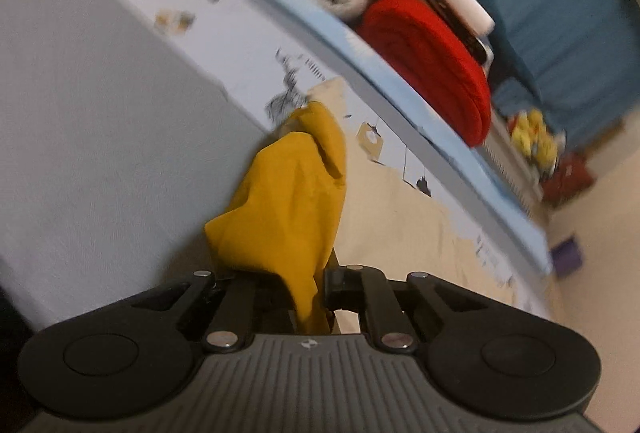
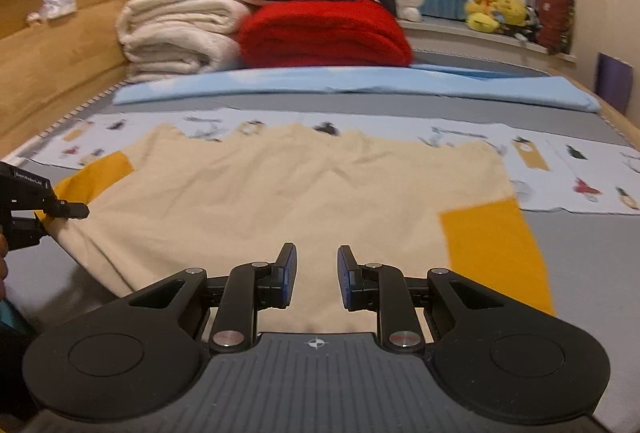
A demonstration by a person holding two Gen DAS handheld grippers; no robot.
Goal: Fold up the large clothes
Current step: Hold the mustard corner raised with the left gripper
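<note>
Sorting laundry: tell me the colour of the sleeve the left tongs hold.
Mustard yellow sleeve, clearest in the left wrist view.

Cream garment (image 2: 280,193) spread, right hand-held gripper (image 2: 317,275) apparently parted

Left wrist view: tilted, close over bed. Right wrist view: level, low, facing folded red fleece blanket (image 2: 326,33); both share it (image 1: 432,65).

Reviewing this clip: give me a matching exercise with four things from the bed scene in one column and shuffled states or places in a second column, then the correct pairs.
Column 1:
1. left gripper
2. right gripper
3. red blanket
4. yellow plush toys

Column 2:
A. folded, beside the cream blanket stack
B. on the window ledge
C. open, above the cream garment
D. shut on the mustard sleeve

Pairs: 1-D, 2-C, 3-A, 4-B
</note>
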